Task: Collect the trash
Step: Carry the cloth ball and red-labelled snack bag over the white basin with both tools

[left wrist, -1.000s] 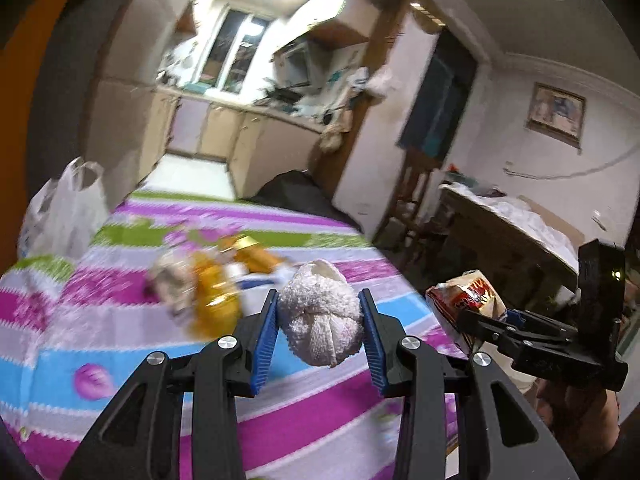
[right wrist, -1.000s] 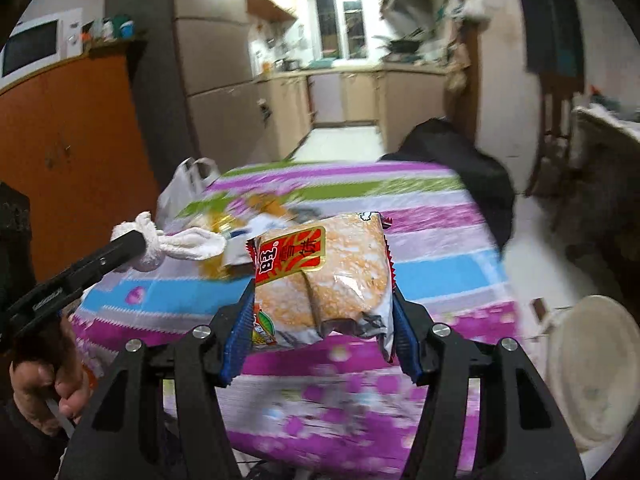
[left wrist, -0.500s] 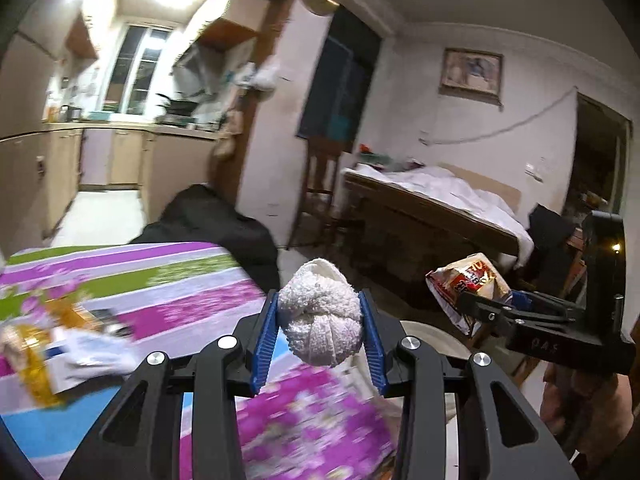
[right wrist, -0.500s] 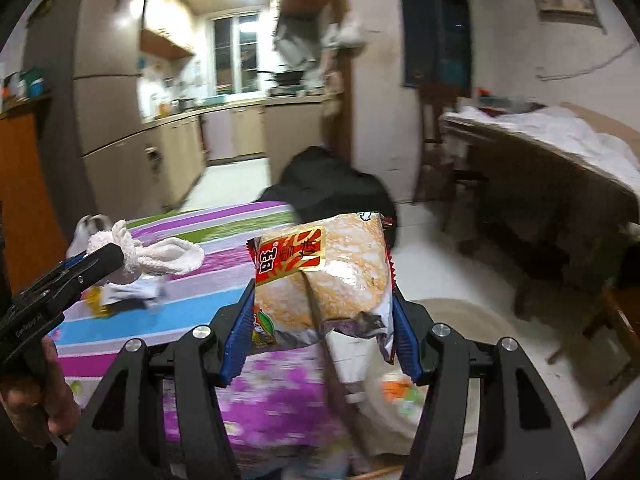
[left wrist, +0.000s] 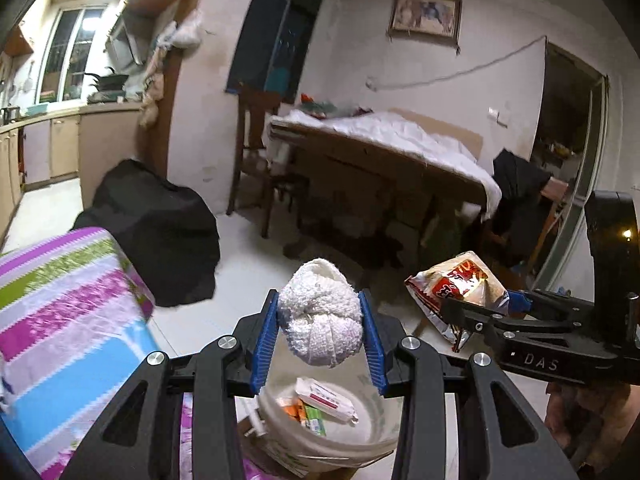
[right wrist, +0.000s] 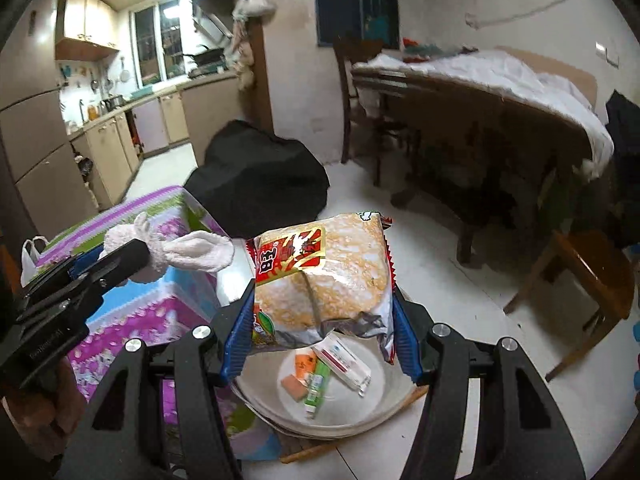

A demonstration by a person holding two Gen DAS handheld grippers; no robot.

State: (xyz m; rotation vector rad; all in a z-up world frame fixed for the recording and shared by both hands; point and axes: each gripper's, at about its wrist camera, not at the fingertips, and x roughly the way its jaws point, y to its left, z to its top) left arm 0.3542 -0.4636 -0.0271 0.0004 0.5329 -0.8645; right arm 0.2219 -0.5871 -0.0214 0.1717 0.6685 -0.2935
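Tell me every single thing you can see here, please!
White towel ball: one, white, clamped in left gripper above the bucket.
Snack bag: one, orange-red, clamped in right gripper above the bucket.
Bucket: one, white, on the floor beside the table.
Wrappers: several, white, orange, green, inside the bucket.
Table: one, striped pink-blue-green cloth, at left.
Black bag: one, on the floor behind the table.
Bed: one, white sheet, at back.
Picture: one, framed, on the wall.
Left gripper: black, blue pads.
Right gripper: black, blue pads.

"DAS" printed on right gripper (left wrist: 472, 312) body.
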